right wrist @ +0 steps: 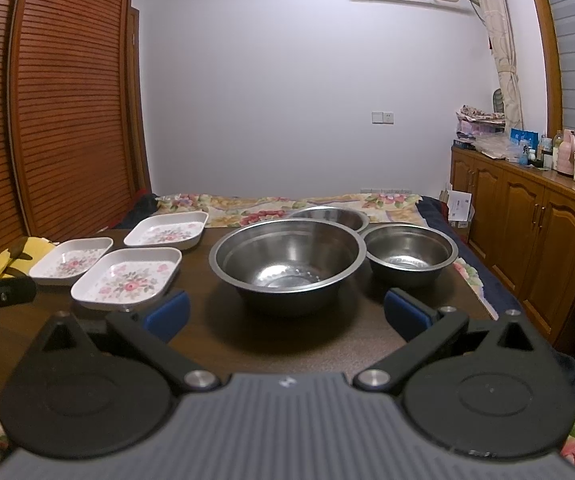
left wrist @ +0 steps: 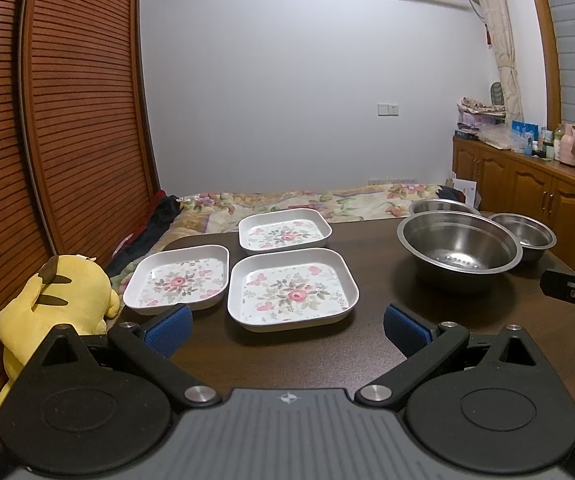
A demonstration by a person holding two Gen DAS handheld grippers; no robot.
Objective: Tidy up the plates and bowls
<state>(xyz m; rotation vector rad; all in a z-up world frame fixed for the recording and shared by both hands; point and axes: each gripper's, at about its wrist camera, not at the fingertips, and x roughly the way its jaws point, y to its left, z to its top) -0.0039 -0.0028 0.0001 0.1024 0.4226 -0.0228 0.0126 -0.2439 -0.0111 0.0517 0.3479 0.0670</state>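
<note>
The farthest bowl (right wrist: pixel 329 215) is mostly hidden behind the big bowl (right wrist: pixel 287 258); only its rim and a strip of its inside show. The yellow plush toy (left wrist: pixel 53 312) sits off the left edge of the surface (left wrist: pixel 287 352), partly covered by the left gripper's body, and in the right wrist view only a corner of it shows. The bottles and boxes on the cabinet (right wrist: pixel 527 220) are too small to make out.

The left gripper (left wrist: pixel 287 330) hovers with its fingers spread wide and holding nothing, just short of the nearest plate (left wrist: pixel 292 290). The right gripper (right wrist: pixel 286 314) is likewise wide and empty, facing the big bowl.

Taking the big bowl as landmark: three square flowered plates lie to its left, the nearest plate closest to it, the left plate (left wrist: pixel 177 278) beyond that near the surface's left edge, and the far plate (left wrist: pixel 285 230) behind them near the far edge. The small bowl (right wrist: pixel 409 254) stands just to its right, close to the surface's right edge. A bare strip of dark wood runs in front of the big bowl, and another separates it from the plates.

Behind the surface lies a bed (right wrist: pixel 247 204) with a flowered cover, then a plain wall; slatted wooden doors stand left.
</note>
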